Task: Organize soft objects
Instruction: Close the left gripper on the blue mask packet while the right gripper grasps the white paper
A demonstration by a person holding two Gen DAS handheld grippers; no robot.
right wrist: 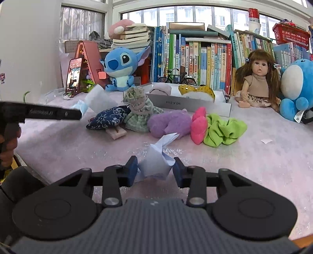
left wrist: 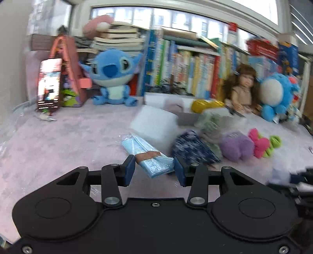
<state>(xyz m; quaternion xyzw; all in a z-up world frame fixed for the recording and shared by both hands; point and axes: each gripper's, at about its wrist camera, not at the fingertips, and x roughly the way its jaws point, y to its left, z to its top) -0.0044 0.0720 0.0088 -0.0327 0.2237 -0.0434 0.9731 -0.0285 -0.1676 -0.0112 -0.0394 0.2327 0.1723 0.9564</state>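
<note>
pink worktop (right wrist: 254,156) crowding with soft things mid-surface. left gripper (left wrist: 154,169) closing partway around blue packet (left wrist: 144,154); right gripper (right wrist: 154,169) pinching pale cloth (right wrist: 156,162) near front edge. next likely calling for carrying to white box (right wrist: 191,103).

A worktop (right wrist: 254,156) under a pale pink cover stands before bright daylit windows (right wrist: 195,15), a long row of books (right wrist: 205,58) lining its back.

Soft toys (right wrist: 170,123) heaped (tabletop, centre).
</note>
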